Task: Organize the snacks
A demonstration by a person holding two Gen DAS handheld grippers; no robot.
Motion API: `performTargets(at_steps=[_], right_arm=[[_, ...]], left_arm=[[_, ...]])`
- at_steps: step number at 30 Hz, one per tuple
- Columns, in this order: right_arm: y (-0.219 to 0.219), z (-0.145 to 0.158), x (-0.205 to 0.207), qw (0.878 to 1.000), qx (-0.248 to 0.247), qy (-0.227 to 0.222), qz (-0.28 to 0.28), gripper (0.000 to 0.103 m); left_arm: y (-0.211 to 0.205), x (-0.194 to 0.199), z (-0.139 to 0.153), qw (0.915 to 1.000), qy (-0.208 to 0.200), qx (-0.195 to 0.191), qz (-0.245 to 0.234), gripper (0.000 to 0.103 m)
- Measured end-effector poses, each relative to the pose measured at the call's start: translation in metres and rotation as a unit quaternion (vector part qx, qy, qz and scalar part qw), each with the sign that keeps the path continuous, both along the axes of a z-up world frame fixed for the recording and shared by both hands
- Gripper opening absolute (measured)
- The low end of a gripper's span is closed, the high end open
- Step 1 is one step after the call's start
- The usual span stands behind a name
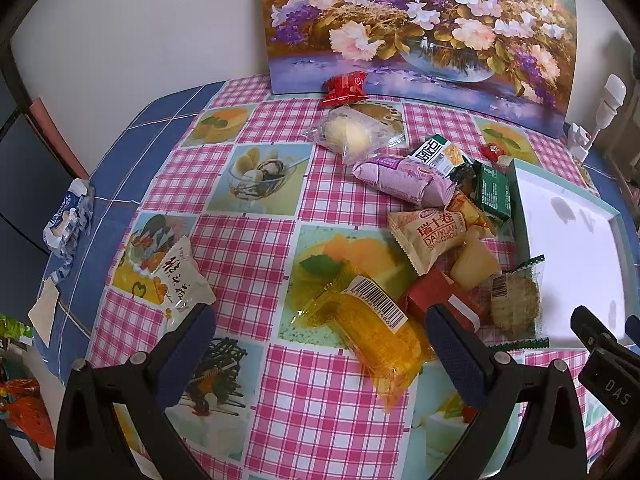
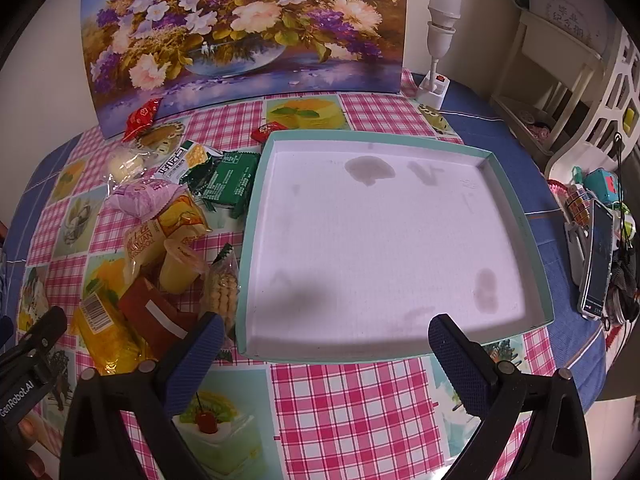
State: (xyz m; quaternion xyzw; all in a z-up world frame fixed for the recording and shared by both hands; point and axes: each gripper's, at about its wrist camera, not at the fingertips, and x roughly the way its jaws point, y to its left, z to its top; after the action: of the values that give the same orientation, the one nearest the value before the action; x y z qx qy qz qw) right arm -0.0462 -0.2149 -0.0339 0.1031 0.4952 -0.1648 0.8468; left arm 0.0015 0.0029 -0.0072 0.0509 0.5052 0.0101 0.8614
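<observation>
Several wrapped snacks lie in a heap on the checked tablecloth, left of a shallow white tray with a teal rim (image 2: 516, 216), which is empty. The heap includes a yellow cake pack (image 1: 372, 328), a red box (image 1: 436, 292), a Swiss roll pack (image 1: 428, 236), a purple pack (image 1: 404, 178), green packs (image 2: 230, 178) and a jelly cup (image 2: 180, 266). A white pack (image 1: 182, 284) lies apart at the left. My left gripper (image 1: 320, 332) is open just above the yellow cake pack. My right gripper (image 2: 326, 338) is open over the tray's near edge.
A flower painting (image 1: 420, 20) leans against the wall behind the table. A red candy pack (image 1: 346, 88) lies at its foot. A lamp and socket (image 2: 436, 60) stand at the back right. A phone (image 2: 598, 256) and small items sit at the right edge. A blue-white wrapper (image 1: 68, 220) lies at the left edge.
</observation>
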Motion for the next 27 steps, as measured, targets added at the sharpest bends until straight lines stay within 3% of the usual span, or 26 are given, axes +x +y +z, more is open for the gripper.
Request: performTargets(at_steps=[27], right_arm=[[0.0003,-0.0002,0.0003,1.0,0.0,0.0,-0.001,0.103]], left_arm=[[0.0025,0.0001,-0.0021,1.0,0.002,0.002,0.0,0.103]])
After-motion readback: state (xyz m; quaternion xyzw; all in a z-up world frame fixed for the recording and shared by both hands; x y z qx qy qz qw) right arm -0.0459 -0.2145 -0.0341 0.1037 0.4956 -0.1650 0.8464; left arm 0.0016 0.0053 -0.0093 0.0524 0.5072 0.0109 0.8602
